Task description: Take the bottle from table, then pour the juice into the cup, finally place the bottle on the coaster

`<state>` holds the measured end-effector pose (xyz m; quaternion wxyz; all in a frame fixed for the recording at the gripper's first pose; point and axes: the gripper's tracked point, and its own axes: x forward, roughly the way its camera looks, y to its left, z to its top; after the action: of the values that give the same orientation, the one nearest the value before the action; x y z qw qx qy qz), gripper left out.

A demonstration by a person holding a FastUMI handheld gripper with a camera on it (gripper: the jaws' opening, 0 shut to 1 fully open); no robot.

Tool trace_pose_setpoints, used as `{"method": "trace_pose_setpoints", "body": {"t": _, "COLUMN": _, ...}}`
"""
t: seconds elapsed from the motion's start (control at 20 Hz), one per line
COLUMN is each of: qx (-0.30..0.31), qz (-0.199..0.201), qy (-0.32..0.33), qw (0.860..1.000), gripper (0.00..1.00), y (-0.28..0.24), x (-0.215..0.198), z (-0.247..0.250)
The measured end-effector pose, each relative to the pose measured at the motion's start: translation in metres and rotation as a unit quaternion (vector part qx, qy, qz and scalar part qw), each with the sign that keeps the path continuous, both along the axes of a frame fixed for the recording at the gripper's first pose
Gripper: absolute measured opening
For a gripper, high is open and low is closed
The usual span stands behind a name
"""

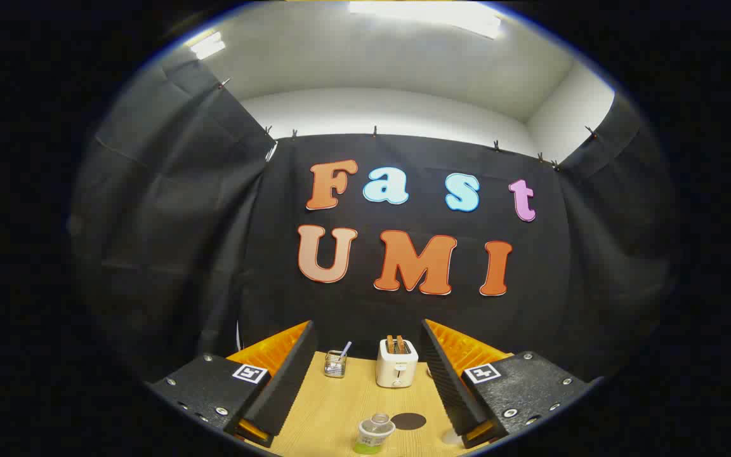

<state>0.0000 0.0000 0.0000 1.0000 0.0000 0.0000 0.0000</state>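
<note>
My gripper point(368, 346) is open, its two fingers spread wide above the wooden table point(340, 406) with nothing between them. Low between the fingers stands a small clear bottle point(373, 435) with a green and white label, close to the near table edge. Just right of it and slightly farther lies a dark round coaster point(408, 421), flat on the table. A pale round object point(451, 437), possibly the cup, peeks out beside the right finger, mostly hidden by it.
A white toaster point(397, 363) with toast in its slots stands at the back of the table. Left of it is a small wire basket point(335, 364) holding a utensil. Black cloth walls close the booth behind and to both sides.
</note>
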Motion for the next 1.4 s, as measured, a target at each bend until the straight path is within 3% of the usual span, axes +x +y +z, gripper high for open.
{"method": "trace_pose_setpoints", "body": {"t": 0.4, "qx": 0.012, "qz": 0.002, "qy": -0.004, "qw": 1.0, "gripper": 0.97, "y": 0.001, "x": -0.002, "z": 0.002}}
{"method": "trace_pose_setpoints", "body": {"t": 0.8, "qx": 0.007, "qz": -0.025, "qy": -0.01, "qw": 1.0, "gripper": 0.97, "y": -0.008, "x": -0.006, "z": 0.0}}
{"method": "trace_pose_setpoints", "body": {"t": 1.05, "qx": 0.008, "qz": -0.057, "qy": 0.004, "qw": 0.998, "gripper": 0.97, "y": -0.025, "x": -0.009, "z": -0.025}}
{"method": "trace_pose_setpoints", "body": {"t": 1.4, "qx": -0.004, "qz": -0.042, "qy": 0.039, "qw": 0.998, "gripper": 0.97, "y": -0.012, "x": -0.003, "z": -0.08}}
